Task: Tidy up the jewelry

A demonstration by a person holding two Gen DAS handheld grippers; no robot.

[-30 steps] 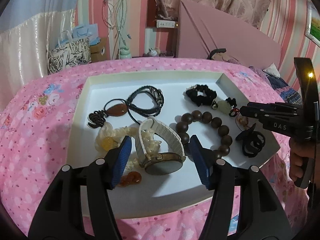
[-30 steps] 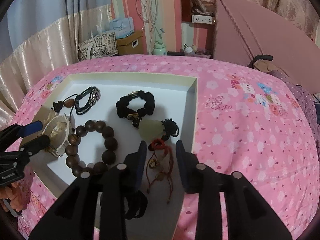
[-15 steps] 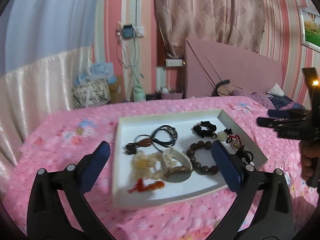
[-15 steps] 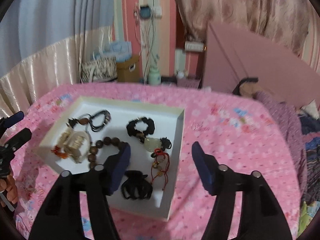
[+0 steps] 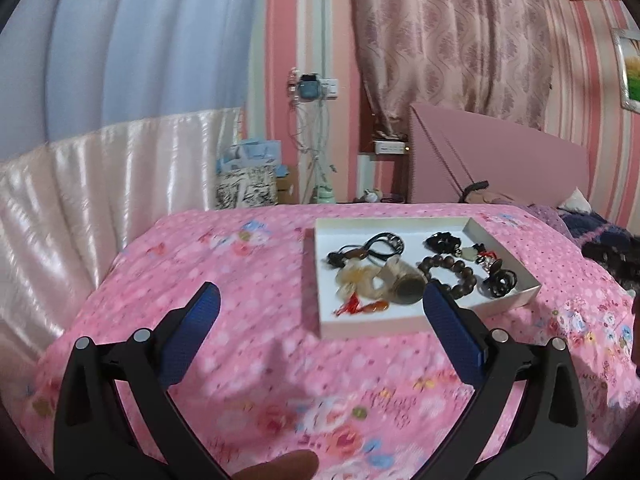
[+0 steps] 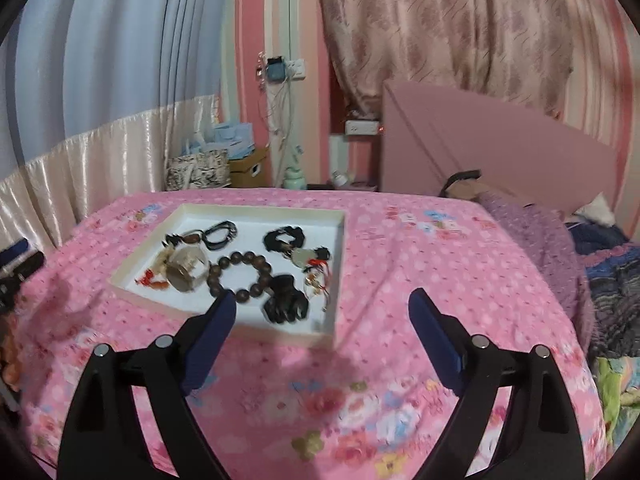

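Two grippers hang over the pink floral bedspread (image 5: pixel 248 264), and neither has anything between its pads. The left gripper (image 5: pixel 320 312) has its jaws spread as wide as they go; only bedspread shows in the gap, and its blue pads (image 5: pixel 192 332) touch nothing. The white tray (image 5: pixel 316 280) lies ahead of it and toward its right finger, whose tip overlaps the tray's near right part in the left wrist view without visible contact.

The right gripper (image 6: pixel 320 312) has its jaws opening, wide apart already, with bare bedspread and the tray's near corner in the gap. From its camera the tray (image 6: pixel 340 264) sits ahead of the left finger, whose tip overlaps the near rim.

All the jewelry lies inside the tray: a wooden bead bracelet (image 6: pixel 244 276) near the middle, a black hair claw (image 6: pixel 286 304) at the near rim just beyond the right gripper's left finger, a red-corded charm (image 6: pixel 318 276) beside it, a pale pendant (image 6: pixel 300 257) and black scrunchie (image 6: pixel 282 237) farther off, a watch (image 6: pixel 186 268) and black cord necklace (image 6: pixel 218 232) on the tray's far left side, and an orange-red piece (image 6: pixel 154 280) by the watch.

No lettering on the grippers or tray can be read; motion blur softens both views.
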